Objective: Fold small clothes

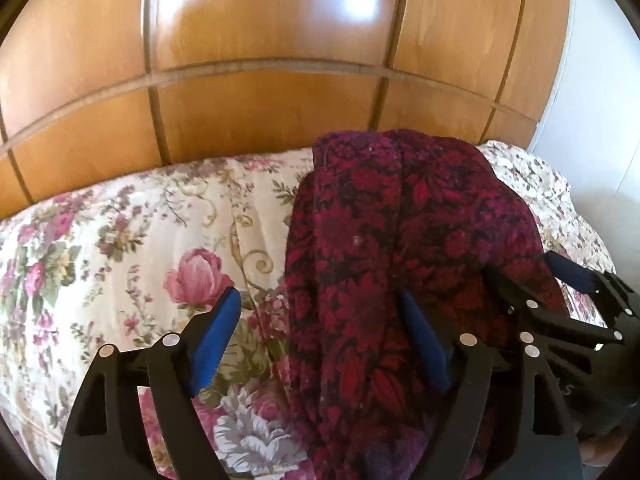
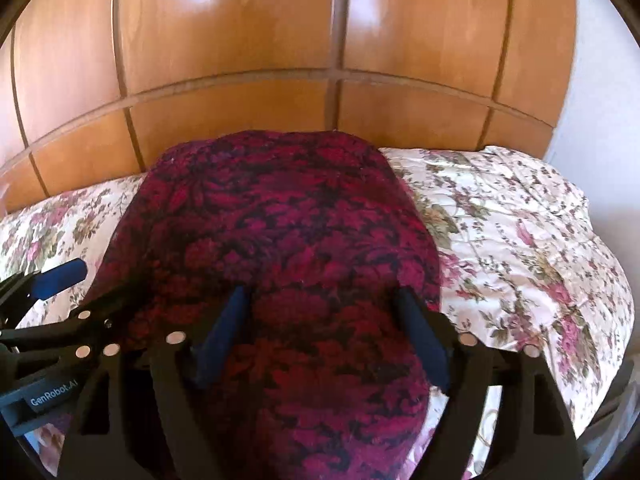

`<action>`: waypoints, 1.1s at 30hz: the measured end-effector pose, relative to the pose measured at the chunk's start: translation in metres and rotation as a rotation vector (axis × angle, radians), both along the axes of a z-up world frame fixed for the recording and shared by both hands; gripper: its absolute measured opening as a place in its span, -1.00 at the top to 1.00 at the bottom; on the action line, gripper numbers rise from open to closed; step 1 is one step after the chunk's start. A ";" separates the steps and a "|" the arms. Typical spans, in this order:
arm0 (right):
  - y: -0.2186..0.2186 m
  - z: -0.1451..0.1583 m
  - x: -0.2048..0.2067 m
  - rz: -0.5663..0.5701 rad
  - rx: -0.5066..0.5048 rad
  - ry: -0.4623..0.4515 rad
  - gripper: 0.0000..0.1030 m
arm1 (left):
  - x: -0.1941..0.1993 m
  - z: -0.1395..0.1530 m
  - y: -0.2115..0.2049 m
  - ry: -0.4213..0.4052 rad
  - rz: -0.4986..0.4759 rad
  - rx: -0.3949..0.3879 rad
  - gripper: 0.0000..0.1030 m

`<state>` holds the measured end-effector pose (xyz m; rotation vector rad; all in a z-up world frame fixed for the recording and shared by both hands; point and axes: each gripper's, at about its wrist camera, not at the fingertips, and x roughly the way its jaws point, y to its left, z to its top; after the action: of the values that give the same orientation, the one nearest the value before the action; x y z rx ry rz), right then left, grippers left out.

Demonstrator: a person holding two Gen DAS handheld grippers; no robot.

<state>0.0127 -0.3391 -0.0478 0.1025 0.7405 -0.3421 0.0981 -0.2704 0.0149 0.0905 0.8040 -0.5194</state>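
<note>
A dark red garment (image 2: 276,248) with a black and crimson flower print is lying on a bed, stretching from the near edge back to the wooden panels behind it. In the right wrist view it is filling the middle of the picture as a broad, rounded mound; in the left wrist view the same garment (image 1: 400,248) is sitting to the right of centre, with a long crease running down it. The right gripper (image 2: 320,336) is hanging over the near part of the cloth with its jaws spread wide, both blue pads (image 2: 224,332) sitting above the fabric and nothing pinched between them; whether the pads are brushing the surface I cannot tell. The left gripper (image 1: 320,340) is standing just as wide, straddling the left edge of the garment: one pad (image 1: 218,334) is hovering over the bedspread and the other is over the red cloth, gripping nothing. Each gripper is showing at the edge of the other's view, so the two are working close beside each other. Under the garment a cream bedspread (image 1: 140,240) with pink roses and green leaves is covering the bed, lying rumpled on the right side. Behind the bed glossy orange-brown wooden panels (image 2: 240,40) are catching bright reflections, and a white wall (image 1: 592,100) is showing at the far right.
</note>
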 end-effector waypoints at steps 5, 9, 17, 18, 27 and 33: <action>0.003 0.012 -0.017 -0.042 0.018 -0.032 -0.83 | -0.011 0.011 0.009 -0.028 0.018 -0.011 -0.62; 0.009 0.021 -0.035 -0.082 0.016 -0.060 -0.93 | -0.022 0.022 0.017 -0.056 0.021 -0.030 -0.62; 0.030 0.036 -0.075 -0.141 0.006 -0.110 -0.95 | -0.041 0.040 0.044 -0.082 0.078 -0.063 -0.68; 0.033 0.037 -0.080 -0.150 0.006 -0.115 -0.95 | -0.045 0.043 0.048 -0.092 0.090 -0.064 -0.71; 0.063 0.029 -0.113 -0.176 -0.015 -0.101 -0.95 | -0.080 0.050 0.073 -0.155 0.117 -0.053 -0.80; 0.067 0.030 -0.122 -0.181 -0.009 -0.108 -0.95 | -0.097 0.049 0.080 -0.170 0.125 -0.036 -0.86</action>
<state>-0.1093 -0.2717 -0.0176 0.1787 0.6243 -0.5090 0.0010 -0.1905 0.0641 0.0501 0.6293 -0.4014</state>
